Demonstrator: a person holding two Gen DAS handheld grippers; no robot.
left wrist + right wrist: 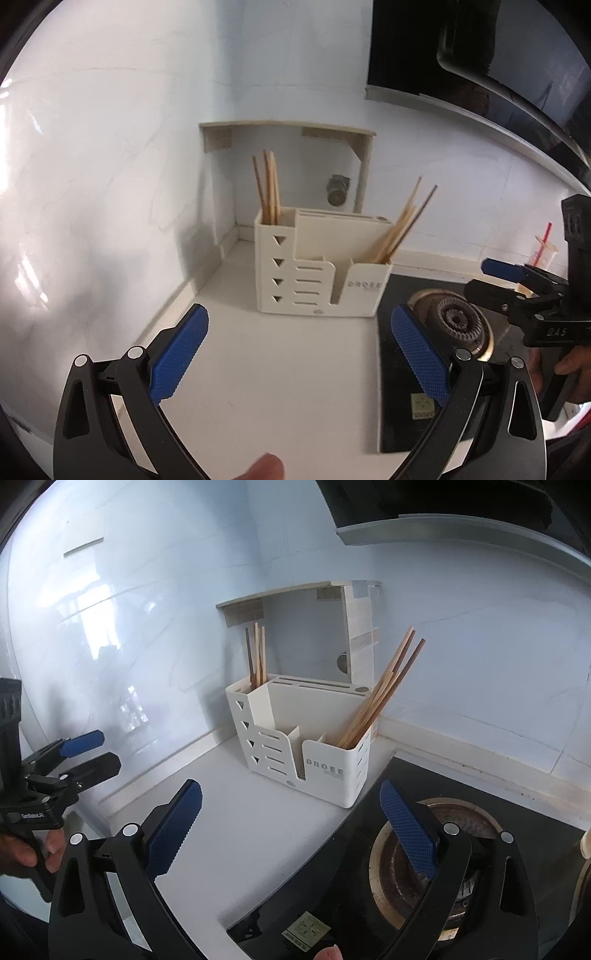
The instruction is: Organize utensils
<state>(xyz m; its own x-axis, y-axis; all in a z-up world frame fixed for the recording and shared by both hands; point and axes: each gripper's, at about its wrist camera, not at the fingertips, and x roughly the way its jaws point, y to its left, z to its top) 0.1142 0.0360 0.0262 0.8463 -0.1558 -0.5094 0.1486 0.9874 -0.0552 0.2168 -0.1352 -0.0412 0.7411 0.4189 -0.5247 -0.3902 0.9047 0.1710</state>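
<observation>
A cream utensil holder (321,273) (306,746) stands in the counter corner. Several wooden chopsticks (267,188) (256,653) stand upright in its tall back-left slot. Another bunch of chopsticks (400,227) (384,690) leans right out of its low right compartment. My left gripper (299,354) is open and empty, short of the holder over the white counter; it also shows at the left edge of the right wrist view as the left gripper (88,753). My right gripper (291,823) is open and empty, over the counter and stove edge; its blue pad (504,269) shows from the left wrist.
A black glass hob (532,834) with a round burner (456,319) lies right of the holder. A small wooden shelf frame (288,127) sits on the wall behind it. A cup with a red straw (545,251) stands far right. White tiled walls close the corner.
</observation>
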